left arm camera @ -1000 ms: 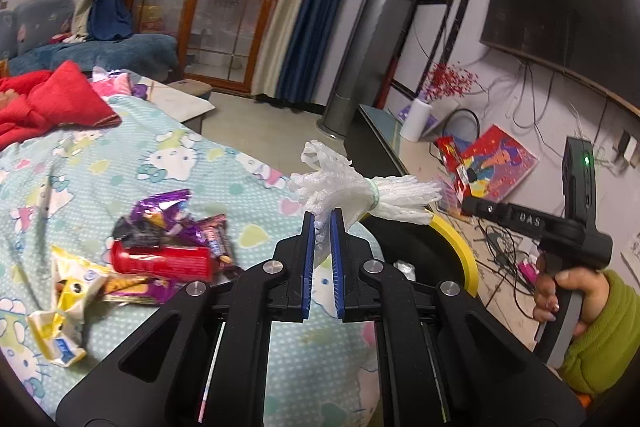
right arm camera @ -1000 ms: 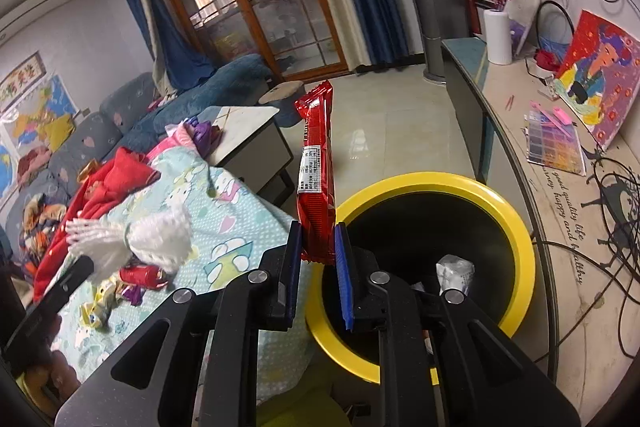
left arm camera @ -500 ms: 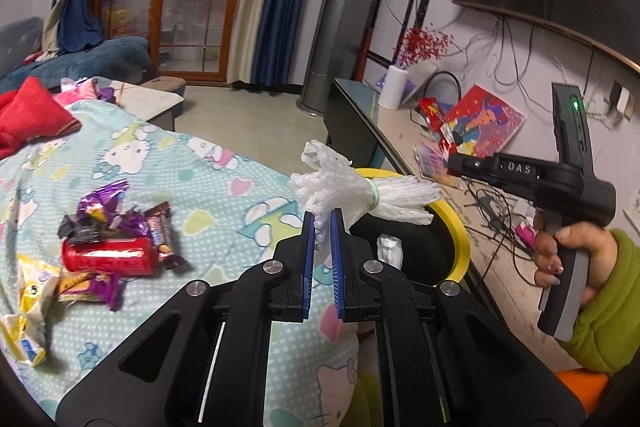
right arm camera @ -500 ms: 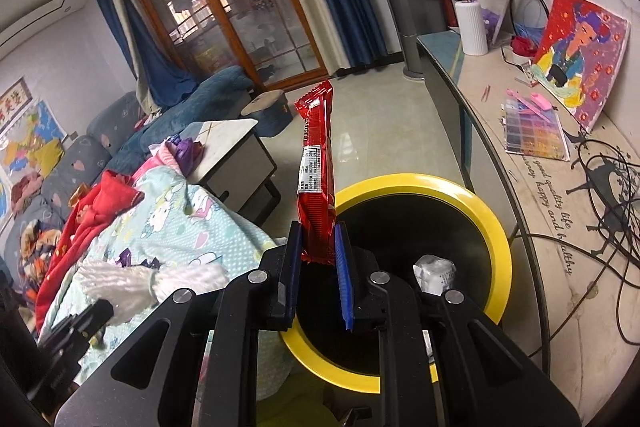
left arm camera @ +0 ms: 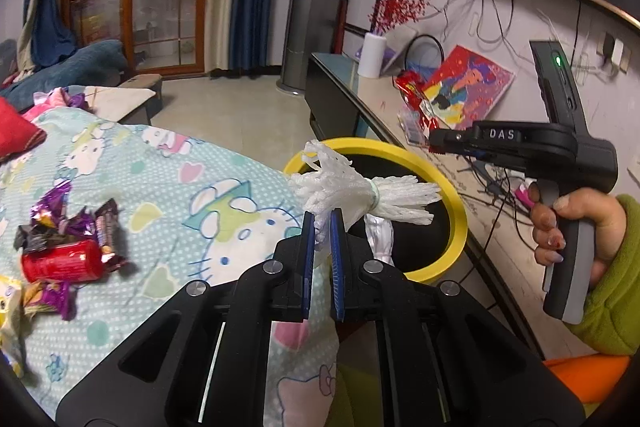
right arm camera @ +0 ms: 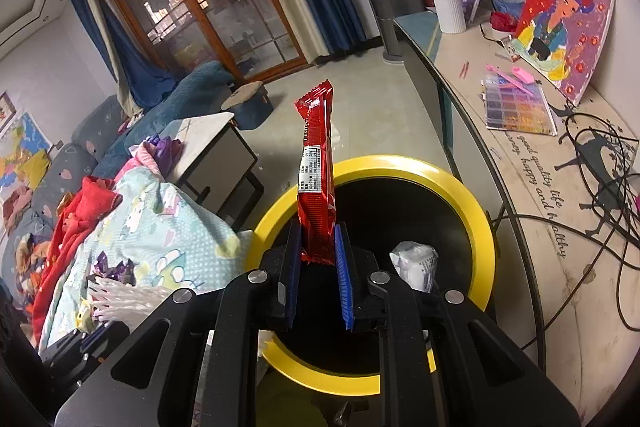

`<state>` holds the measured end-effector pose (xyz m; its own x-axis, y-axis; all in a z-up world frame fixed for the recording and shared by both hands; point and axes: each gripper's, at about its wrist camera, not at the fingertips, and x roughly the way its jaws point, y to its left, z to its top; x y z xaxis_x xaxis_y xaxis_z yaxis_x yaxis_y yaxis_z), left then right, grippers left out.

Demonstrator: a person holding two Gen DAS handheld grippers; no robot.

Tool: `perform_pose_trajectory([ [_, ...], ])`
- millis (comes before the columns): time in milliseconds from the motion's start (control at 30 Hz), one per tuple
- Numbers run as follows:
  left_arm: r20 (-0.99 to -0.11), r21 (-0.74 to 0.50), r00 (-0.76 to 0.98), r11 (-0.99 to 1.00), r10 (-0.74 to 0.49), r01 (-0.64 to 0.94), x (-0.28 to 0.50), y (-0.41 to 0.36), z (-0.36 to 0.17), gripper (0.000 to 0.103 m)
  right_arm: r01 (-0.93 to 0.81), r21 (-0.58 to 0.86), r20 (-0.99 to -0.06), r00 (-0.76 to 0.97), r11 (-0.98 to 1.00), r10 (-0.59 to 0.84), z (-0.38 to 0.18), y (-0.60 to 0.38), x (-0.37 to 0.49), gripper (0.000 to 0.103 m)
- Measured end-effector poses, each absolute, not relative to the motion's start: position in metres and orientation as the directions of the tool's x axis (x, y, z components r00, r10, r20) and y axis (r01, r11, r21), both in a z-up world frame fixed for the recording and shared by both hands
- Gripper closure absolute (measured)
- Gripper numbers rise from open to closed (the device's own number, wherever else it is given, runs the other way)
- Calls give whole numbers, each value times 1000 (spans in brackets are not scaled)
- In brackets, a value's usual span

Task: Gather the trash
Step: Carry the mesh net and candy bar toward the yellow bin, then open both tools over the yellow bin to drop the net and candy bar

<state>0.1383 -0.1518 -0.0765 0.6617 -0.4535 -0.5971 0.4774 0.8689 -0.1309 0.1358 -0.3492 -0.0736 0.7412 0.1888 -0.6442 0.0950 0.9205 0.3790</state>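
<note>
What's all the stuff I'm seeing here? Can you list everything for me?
bin: 1, black with yellow rim, on the floor between bed and counter
crumpled paper: 1, white, inside the bin
red wrapper: 1, red, upright in the right gripper above the bin
foam net: 1, white, in the left gripper beside the bin rim
can: 1, red, lying on the blanket
candy wrappers: several, purple and dark, around the can
blanket: 1, mint, cartoon print
painting: 1, red, leaning on the wall
vase: 1, white, on the counter
left gripper: shut
right gripper: shut
</note>
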Motion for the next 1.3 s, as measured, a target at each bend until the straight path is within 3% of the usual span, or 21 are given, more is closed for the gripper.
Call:
perform_pose_trajectory([
  [733, -682, -93, 578, 837, -448, 538, 165, -200, -114, 99, 204, 425, -736, 645, 882, 205, -121, -376, 149, 83],
  [800, -682, -96, 582, 843, -443, 528, 168, -200, -116, 93, 224, 416, -742, 644, 881, 186, -122, -378, 149, 72],
  [867, -676, -106, 588, 849, -443, 518, 169, -199, -115, 74, 232, 419, -741, 646, 878, 183, -122, -379, 149, 65],
  [967, -656, -133, 596, 848, -463, 513, 167, -193, -111, 55, 246, 411, -742, 649, 878, 166, -121, -382, 149, 59],
  [1100, -628, -158, 618, 855, -473, 494, 162, -183, -103, 37, 262, 397, -746, 651, 880, 142, -120, -384, 147, 52],
  [1167, -616, -177, 632, 864, -471, 471, 160, -175, -99, 19, 265, 385, -746, 654, 884, 129, -118, -384, 147, 51],
  [1300, -603, -188, 653, 877, -459, 443, 160, -164, -94, 11, 261, 358, -730, 677, 897, 94, -109, -380, 144, 47],
])
